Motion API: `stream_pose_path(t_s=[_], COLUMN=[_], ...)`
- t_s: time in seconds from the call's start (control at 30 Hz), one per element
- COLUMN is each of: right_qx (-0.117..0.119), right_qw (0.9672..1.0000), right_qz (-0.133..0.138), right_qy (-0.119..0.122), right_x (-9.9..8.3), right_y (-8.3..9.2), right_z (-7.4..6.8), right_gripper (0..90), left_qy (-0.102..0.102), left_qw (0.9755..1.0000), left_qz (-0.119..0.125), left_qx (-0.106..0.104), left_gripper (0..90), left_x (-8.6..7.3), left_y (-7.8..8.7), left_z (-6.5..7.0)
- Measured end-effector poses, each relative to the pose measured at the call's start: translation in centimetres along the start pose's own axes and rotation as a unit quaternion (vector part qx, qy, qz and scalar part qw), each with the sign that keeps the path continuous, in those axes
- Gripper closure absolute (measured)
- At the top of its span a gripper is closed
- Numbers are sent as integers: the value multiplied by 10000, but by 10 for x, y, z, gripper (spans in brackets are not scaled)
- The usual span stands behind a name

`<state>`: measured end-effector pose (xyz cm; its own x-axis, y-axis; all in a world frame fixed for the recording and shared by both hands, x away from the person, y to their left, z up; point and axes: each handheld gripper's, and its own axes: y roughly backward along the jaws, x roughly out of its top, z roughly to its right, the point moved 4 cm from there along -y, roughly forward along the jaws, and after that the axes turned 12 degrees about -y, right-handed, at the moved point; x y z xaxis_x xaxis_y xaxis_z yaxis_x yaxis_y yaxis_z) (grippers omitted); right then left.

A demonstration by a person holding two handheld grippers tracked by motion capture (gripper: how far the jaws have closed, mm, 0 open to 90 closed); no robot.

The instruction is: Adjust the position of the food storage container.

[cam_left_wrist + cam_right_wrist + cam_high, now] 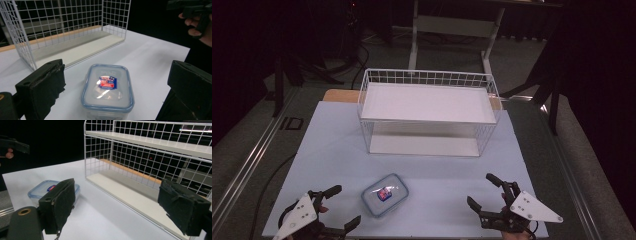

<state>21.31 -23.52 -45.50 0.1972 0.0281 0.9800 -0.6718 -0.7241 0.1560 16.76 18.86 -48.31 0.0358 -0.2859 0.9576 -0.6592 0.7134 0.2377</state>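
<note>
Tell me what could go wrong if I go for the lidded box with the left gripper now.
1. The clear rectangular plastic container with a blue-rimmed lid lies flat and looks wide; the open left gripper may barely span it and could slip off the smooth lid.
2. It sits loose on the white table, so an off-centre approach may push it away.
3. The white wire two-tier rack stands close behind; lifting forward could clip its wire frame.
</note>
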Motion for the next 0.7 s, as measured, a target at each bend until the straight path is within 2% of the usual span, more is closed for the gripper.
stream_pose_path(t_s=[0.4, 0.57, 0.63, 0.7], right_qx=[-20, 17, 40, 43], right_qw=[10000, 9999, 9998, 9999], right_qz=[41, 36, 16, -4], right_qy=[-23, -149, -174, -133], right_x=[1, 0, -1, -1], right_y=[3, 2, 1, 1], right_z=[-3, -2, -3, -5], right_gripper=[143, 143, 143, 143], left_qy=[25, -5, -40, -15], left_qw=[10000, 9996, 9994, 9985], left_qz=[-5, -262, -312, -512], left_qx=[-9, -80, -123, -192], left_gripper=[21, 25, 53, 70], left_x=[2, 4, 3, -3], left_y=[0, -1, 0, 2], left_z=[3, 0, -1, -6])
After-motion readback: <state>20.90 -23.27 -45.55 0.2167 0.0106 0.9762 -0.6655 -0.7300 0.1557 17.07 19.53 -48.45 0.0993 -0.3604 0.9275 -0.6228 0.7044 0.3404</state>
